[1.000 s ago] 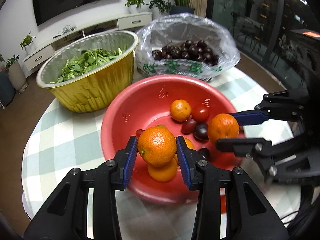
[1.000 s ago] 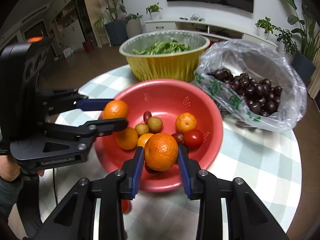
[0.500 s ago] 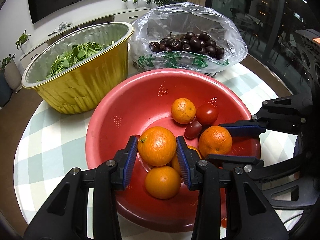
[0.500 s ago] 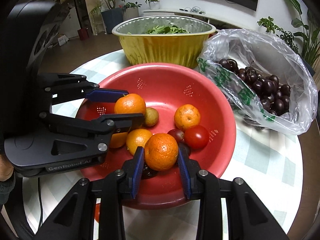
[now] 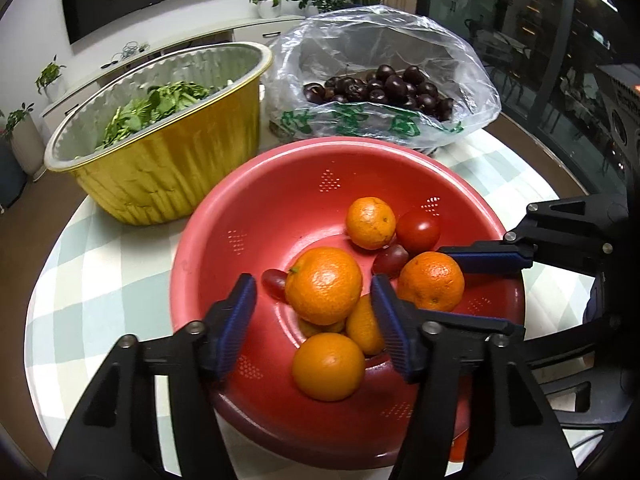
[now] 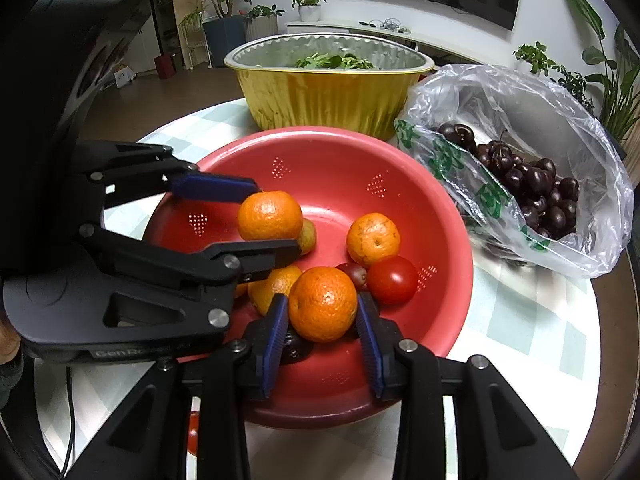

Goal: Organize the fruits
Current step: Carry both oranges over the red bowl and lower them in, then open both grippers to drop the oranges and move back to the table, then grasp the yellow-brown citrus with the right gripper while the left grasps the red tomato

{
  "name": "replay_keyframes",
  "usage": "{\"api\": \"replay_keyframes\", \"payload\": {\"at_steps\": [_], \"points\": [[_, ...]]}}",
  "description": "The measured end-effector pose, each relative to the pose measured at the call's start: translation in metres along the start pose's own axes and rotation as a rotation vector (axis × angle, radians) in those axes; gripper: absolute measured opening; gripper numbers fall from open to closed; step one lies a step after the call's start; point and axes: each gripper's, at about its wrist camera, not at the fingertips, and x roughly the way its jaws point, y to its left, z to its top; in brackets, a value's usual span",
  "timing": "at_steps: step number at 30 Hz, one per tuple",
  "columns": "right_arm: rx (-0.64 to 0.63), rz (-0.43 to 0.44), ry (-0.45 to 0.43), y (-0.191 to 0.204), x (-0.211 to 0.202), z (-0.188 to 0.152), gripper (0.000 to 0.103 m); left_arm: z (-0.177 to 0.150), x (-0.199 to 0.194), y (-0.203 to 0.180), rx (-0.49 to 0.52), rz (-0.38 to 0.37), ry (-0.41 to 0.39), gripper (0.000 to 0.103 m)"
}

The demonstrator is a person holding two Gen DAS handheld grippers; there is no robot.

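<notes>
Left gripper [image 5: 314, 316] jaws spread — orange [image 5: 323, 285] loose between them.

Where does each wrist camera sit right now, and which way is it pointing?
Left wrist: on the left gripper, looking down its open fingers into the red bowl; an orange sits between them, right gripper at right.
Right wrist: on the right gripper, facing the same bowl; fingers shut on a second orange, left gripper at left.
Shared: bowl, both oranges, tomato, cherry bag, gold tub.
</notes>
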Motion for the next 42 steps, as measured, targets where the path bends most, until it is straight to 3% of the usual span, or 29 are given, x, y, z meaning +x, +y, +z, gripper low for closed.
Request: {"api": "replay_keyframes", "payload": {"at_steps": [3, 5, 14, 22, 26, 32, 42], "points": [[0.005, -0.002, -0.005, 0.000, -0.001, 0.000, 0.041, -0.001, -0.006, 0.002, -0.010, 0.003, -0.014, 0.068], [0.011, -0.008, -0.008, -0.002, -0.001, 0.000, 0.045, -0.001, -0.012, 0.002, -0.014, -0.004, -0.027, 0.078], [0.004, -0.013, -0.036, 0.001, -0.014, -0.004, 0.060, -0.012, -0.052, -0.008, -0.030, -0.009, -0.097, 0.092], [0.076, -0.001, -0.118, -0.002, -0.055, -0.026, 0.067, -0.052, -0.099, -0.010, -0.082, -0.002, -0.144, 0.102], [0.121, 0.062, -0.148, 0.002, -0.079, -0.065, 0.071, -0.085, -0.112, -0.018, -0.097, -0.006, -0.123, 0.102], [0.126, 0.108, -0.081, 0.028, -0.078, -0.114, 0.071, -0.133, -0.124, -0.035, -0.143, 0.008, -0.094, 0.102], [0.041, 0.103, -0.021, 0.062, -0.058, -0.121, 0.063, -0.171, -0.130, -0.054, -0.169, 0.036, -0.054, 0.103]]}}
